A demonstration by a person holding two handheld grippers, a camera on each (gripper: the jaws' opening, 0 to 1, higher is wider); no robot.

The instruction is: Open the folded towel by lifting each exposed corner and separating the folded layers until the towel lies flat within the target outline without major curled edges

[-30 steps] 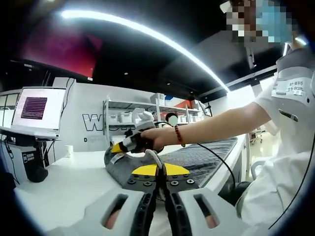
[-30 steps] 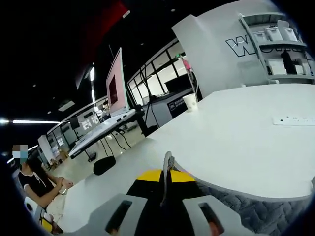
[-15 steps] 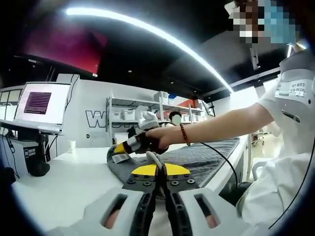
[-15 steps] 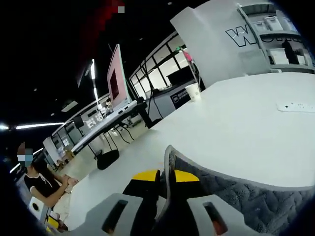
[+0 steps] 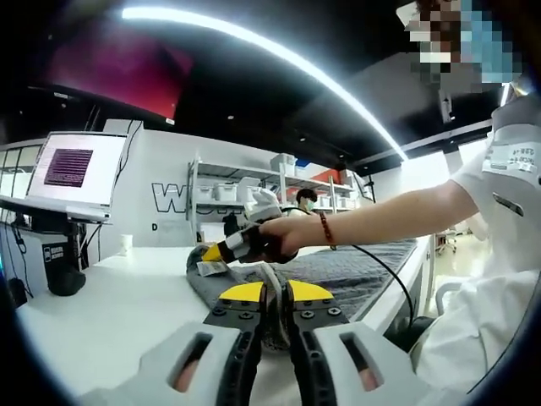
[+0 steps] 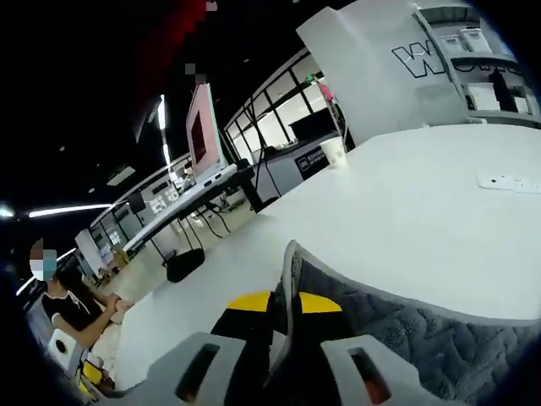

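A grey quilted towel [image 5: 355, 272] lies along the white table [image 5: 110, 313] in the left gripper view. My left gripper [image 5: 273, 298] is shut on a near corner of it, the fabric pinched between the yellow-tipped jaws. Farther along, a person's hand holds my right gripper [image 5: 221, 251], its yellow tip at the towel's far edge where a white label hangs. In the right gripper view, my right gripper [image 6: 284, 306] is shut on a raised edge of the same towel [image 6: 423, 334], which spreads to the right.
An open laptop [image 5: 72, 173] on a stand, a paper cup [image 5: 126, 245] and shelving [image 5: 245, 199] sit at the far side. A white power strip [image 6: 511, 182] lies on the table [image 6: 406, 220]. A seated person [image 6: 72, 309] is at the lower left beyond the table edge.
Both views shifted slightly as the hands moved. The towel edge in the right gripper has risen a little. Both grippers keep their hold.
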